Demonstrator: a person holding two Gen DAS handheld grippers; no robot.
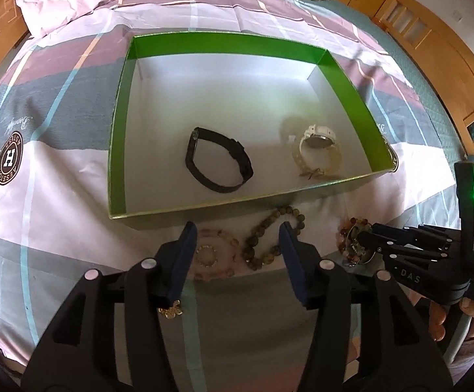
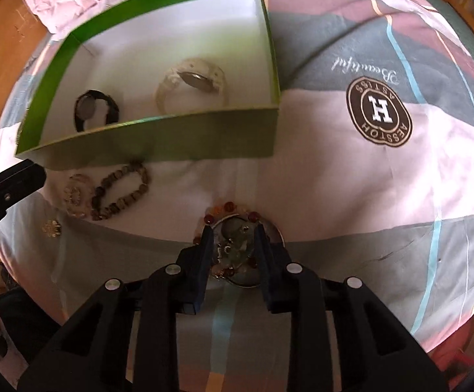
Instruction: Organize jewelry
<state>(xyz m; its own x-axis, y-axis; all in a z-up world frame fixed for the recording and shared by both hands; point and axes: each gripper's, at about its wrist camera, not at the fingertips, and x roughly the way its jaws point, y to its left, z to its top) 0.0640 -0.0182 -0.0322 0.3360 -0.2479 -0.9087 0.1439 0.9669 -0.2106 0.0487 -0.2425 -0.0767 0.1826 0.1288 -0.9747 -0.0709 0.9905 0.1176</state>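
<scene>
While two watches already lie in the green box (image 1: 119, 124), the right hand-held gripper (image 2: 233, 228) straddles a jumble of beads on the bed (image 2: 351, 179).

Its jaws stand apart around the red-beaded bracelet and ring tangle (image 2: 233, 245), not yet clamped; the left hand-held gripper (image 1: 237, 232) hangs wide apart above the brown bead bracelet (image 1: 269, 238) just before the box. Such strings are likely light, limp and slippery, so pinching across a bunched strand, not a single bead, seems safest.
</scene>
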